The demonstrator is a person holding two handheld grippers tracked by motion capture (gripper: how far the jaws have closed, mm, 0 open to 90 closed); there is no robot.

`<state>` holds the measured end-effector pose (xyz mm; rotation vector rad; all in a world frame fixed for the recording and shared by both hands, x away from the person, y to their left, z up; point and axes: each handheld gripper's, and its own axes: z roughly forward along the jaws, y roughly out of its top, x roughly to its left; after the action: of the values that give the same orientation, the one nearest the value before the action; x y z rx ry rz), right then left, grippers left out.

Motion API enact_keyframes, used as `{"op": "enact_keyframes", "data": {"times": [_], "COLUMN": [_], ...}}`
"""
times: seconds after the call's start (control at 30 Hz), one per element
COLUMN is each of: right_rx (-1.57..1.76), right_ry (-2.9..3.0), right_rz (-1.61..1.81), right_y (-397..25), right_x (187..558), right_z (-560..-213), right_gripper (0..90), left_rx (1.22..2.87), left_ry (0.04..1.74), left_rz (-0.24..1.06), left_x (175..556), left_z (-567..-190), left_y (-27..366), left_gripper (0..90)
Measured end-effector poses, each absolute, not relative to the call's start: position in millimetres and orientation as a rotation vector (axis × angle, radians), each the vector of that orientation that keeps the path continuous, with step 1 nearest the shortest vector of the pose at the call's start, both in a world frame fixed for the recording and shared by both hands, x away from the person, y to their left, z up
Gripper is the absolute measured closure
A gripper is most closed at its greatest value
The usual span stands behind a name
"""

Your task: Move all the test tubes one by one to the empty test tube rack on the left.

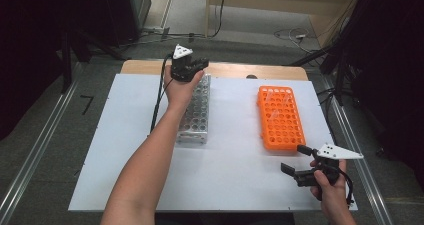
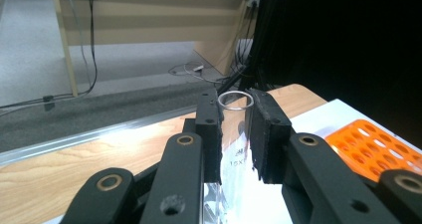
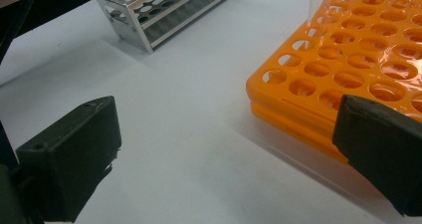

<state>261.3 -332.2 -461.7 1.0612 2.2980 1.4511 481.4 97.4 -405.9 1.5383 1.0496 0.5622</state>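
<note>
Orange rack (image 1: 281,117) near right gripper (image 1: 294,161); tubes probably inside.

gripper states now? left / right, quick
Left tool: closed on a clear glass test tube, above the far end of the metal rack.
Right tool: open, holding nothing, beside the orange rack.

Black print is seen on the clear glass tube (image 2: 234,149), low on its wall between the two black jaws of the left gripper (image 2: 234,134). The characters "10x1" can be made out; the rest of the line is hidden behind the right-hand jaw. A smaller mark just above that print is too blurred to be read.
</note>
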Motion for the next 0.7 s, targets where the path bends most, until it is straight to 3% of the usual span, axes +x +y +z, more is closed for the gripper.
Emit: {"op": "enact_keyframes", "data": {"times": [0.7], "right_rx": [1.058], "right_ry": [2.309], "right_rz": [1.441], "right_y": [-332], "right_x": [263], "right_z": [-464], "right_gripper": [0.0], "left_rx": [1.711], "left_ry": [1.1], "left_rz": [0.603], "left_x": [484], "left_z": [-420], "left_y": [84], "left_gripper": [75.7]}}
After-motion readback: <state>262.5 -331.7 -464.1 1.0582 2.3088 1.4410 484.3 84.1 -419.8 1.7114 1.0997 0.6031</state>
